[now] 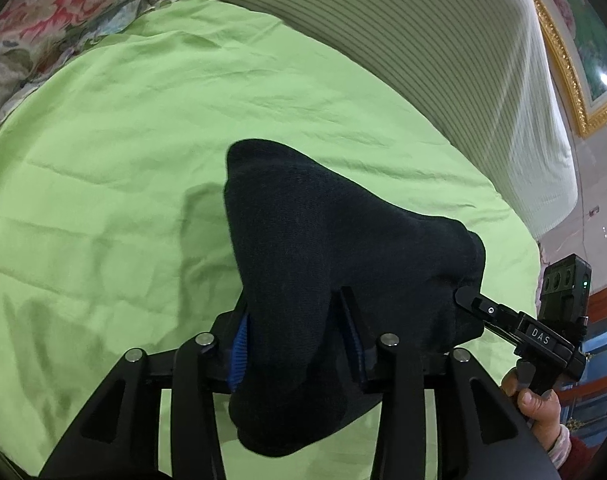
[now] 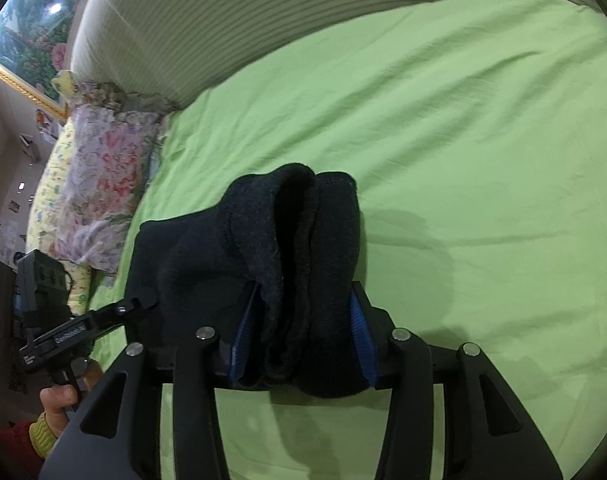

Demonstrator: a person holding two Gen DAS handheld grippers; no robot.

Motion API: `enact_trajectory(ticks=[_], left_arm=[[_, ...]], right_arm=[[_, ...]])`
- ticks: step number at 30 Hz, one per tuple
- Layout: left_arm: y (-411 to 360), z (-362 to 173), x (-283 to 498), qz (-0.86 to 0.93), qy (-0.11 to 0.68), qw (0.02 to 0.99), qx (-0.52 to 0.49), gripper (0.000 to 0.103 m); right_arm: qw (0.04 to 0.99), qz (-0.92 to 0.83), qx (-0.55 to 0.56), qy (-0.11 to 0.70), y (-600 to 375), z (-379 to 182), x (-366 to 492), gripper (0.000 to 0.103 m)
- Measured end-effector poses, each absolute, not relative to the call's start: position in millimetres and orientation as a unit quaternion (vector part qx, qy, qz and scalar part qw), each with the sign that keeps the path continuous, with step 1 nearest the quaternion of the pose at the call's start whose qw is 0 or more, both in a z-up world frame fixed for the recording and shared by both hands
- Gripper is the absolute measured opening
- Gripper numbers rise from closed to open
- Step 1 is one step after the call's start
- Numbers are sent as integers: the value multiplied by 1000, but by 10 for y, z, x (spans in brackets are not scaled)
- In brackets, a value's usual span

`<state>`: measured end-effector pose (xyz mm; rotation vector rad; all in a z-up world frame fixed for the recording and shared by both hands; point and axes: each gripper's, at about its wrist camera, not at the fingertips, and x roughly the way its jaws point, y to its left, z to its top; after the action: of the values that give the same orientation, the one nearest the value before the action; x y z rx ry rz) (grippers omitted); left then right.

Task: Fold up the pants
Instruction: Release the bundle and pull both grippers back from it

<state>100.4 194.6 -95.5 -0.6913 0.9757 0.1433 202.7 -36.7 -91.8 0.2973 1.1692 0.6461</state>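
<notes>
Holding the dark pants bunched between both half-open grippers, we judged lowering them evenly onto the green sheet wisest.

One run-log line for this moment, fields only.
step: fold pants | left gripper: black pants between jaws | right gripper: same | surface: green bedsheet

Green bedsheet; striped headboard; floral pillow; gold-framed painting on the wall.
</notes>
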Motion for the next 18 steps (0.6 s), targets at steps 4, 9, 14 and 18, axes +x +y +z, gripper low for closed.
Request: enact_trajectory(ticks=[4,9,14,18], left_arm=[[1974,-1002,946,78,462,822,-323,57],[1940,-960,913,87,467,824,-308,63],[1864,-889,861,94,471,828,-289,73],[1810,-823,794,100,467,832,-284,76]], right_arm=[[776,292,133,543,-430,-980,2054,55],[782,289,122,539,-421,-938,2024,56],[792,291,106,526,-402,-828,1962,56],[803,295,95,509,-403,-738,1867,56]])
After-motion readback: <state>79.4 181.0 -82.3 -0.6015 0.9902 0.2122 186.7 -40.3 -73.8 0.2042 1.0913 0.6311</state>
